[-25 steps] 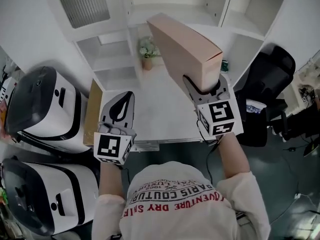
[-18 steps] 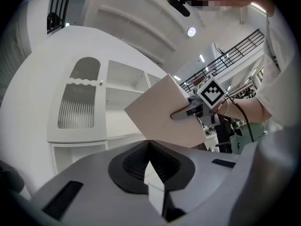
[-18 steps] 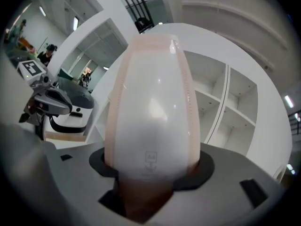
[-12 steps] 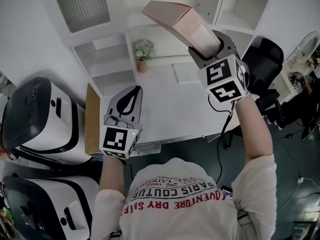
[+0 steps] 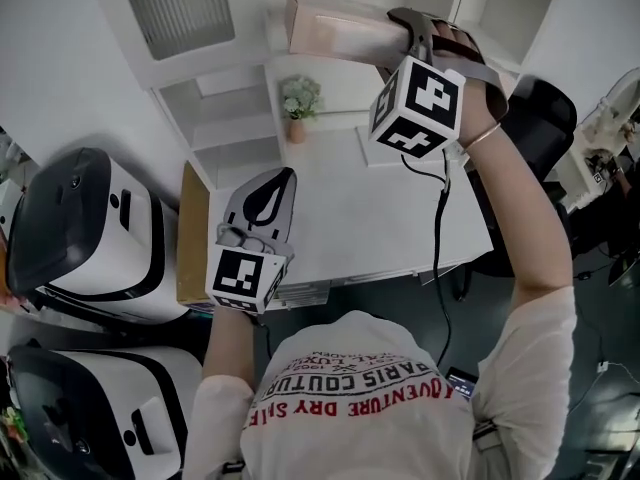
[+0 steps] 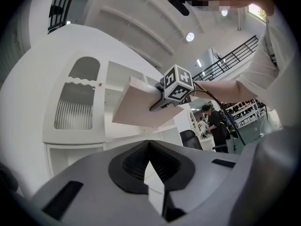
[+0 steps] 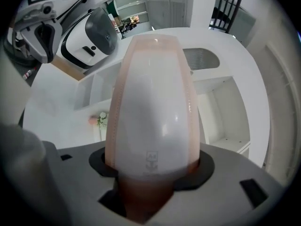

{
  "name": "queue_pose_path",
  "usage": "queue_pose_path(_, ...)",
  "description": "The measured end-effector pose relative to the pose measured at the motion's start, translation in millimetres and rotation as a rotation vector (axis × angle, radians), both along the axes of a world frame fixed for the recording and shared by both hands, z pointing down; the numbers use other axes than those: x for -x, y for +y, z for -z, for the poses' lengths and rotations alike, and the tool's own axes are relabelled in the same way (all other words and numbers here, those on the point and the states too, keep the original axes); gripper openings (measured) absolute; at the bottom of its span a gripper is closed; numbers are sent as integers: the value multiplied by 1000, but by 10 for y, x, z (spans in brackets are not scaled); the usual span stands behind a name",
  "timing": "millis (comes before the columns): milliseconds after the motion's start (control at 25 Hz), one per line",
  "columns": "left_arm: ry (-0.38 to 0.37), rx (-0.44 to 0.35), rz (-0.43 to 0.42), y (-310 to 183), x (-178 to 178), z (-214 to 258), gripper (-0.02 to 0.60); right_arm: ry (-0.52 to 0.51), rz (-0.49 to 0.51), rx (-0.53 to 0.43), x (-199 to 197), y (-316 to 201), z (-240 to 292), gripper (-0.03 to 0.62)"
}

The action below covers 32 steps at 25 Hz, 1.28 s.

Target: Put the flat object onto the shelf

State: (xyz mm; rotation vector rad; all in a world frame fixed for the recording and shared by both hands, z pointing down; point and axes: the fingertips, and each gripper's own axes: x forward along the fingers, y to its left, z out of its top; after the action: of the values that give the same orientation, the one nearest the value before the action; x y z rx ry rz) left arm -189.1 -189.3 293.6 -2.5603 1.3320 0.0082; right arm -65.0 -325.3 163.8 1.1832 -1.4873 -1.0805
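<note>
We've got the flat pale-pink cardboard box (image 5: 335,28) clamped by one end in the right gripper (image 5: 412,38), level in the air by the white shelf unit (image 5: 215,118), probably so it slides in flat. The left gripper (image 5: 268,203) is closed, empty and parked low, out of the way.

The desk (image 5: 345,218) is bare across its middle and right, leaving an open way to the shelf unit (image 5: 230,118) at its back. A small potted plant (image 5: 298,103) stands against the unit beside the low cubbies. The flat box (image 5: 335,26), clamped in the right gripper (image 5: 412,30), lies across the front of the upper middle opening. The left gripper (image 5: 280,180), jaws together, hovers over the desk's left front, well apart from the box. A white-and-black machine (image 5: 85,228) crowds the left side, and a black chair (image 5: 545,113) stands at the right.
</note>
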Motion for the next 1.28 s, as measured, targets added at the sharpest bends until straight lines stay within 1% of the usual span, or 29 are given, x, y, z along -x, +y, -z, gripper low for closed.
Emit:
queue_pose_path(240, -9, 17, 40, -126, 46, -78, 12, 62, 22, 43, 137, -394, -220, 302)
queue_pose_path(360, -23, 28, 64, -232, 110, -106, 13, 161, 36, 88, 181, -574, -404, 312)
queue_pose_path(440, -21, 30, 92, -319, 179, -97, 12, 199, 55, 122, 231, -672, -500, 321)
queue_pose_path(560, -2, 40, 122, -485, 207, -77, 13, 201, 81, 144, 262, -799, -520, 328)
queue_pose_path(760, -17, 48, 133, -647, 131, -116, 12, 208, 101, 180, 260, -1014, -604, 337)
queue_pose_path(880, -22, 55, 147, -758, 128, -135, 12, 190, 111, 223, 294, -1143, -703, 351)
queue_pose_path(1000, -21, 50, 159, -844, 150, -119, 14, 178, 121, 244, 349, -1259, -771, 360)
queue_pose_path(1080, -21, 45, 175, -904, 178, -103, 13, 163, 130, 283, 387, -1316, -845, 375)
queue_pose_path(1200, -21, 44, 193, -997, 201, -84, 14, 126, 164, 377, 469, -1386, -1023, 415)
queue_pose_path(1280, -25, 48, 198, -1051, 203, -92, 12, 112, 179, 400, 517, -1451, -1115, 430)
